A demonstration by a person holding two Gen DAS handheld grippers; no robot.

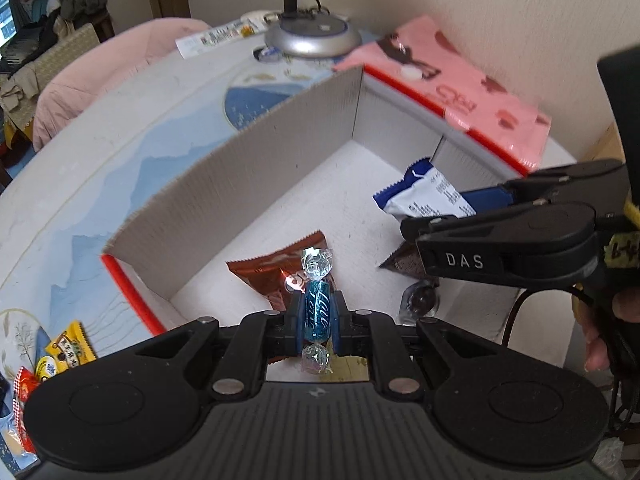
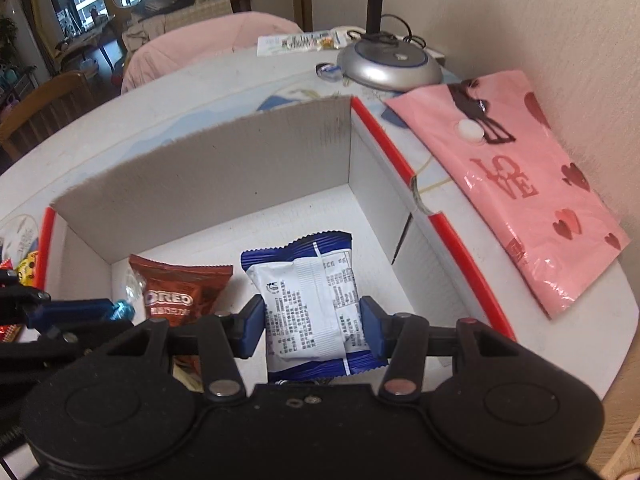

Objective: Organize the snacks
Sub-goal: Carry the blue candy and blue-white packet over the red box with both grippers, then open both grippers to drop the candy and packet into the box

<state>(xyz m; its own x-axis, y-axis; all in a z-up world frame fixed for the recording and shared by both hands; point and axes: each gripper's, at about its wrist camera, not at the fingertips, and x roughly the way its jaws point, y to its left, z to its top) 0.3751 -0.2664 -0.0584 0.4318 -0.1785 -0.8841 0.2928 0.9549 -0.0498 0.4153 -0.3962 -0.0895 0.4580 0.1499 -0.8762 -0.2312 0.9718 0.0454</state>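
Observation:
A white cardboard box (image 1: 240, 168) with red edges stands open on the table; it also shows in the right wrist view (image 2: 200, 184). My left gripper (image 1: 318, 318) is shut on a blue twist-wrapped candy (image 1: 317, 312), held upright over the box's near wall. My right gripper (image 2: 312, 326) is shut on a blue and white snack packet (image 2: 308, 300) inside the box; the packet (image 1: 424, 196) and right gripper (image 1: 452, 208) also show in the left wrist view. A brown Oreo packet (image 2: 180, 292) lies on the box floor (image 1: 280, 272).
Several loose snacks (image 1: 52, 360) lie on the table left of the box. A pink plastic bag (image 2: 520, 184) lies right of the box by the wall. A silver lamp base (image 1: 312, 36) stands behind. A dark-wrapped candy (image 1: 418, 300) lies in the box.

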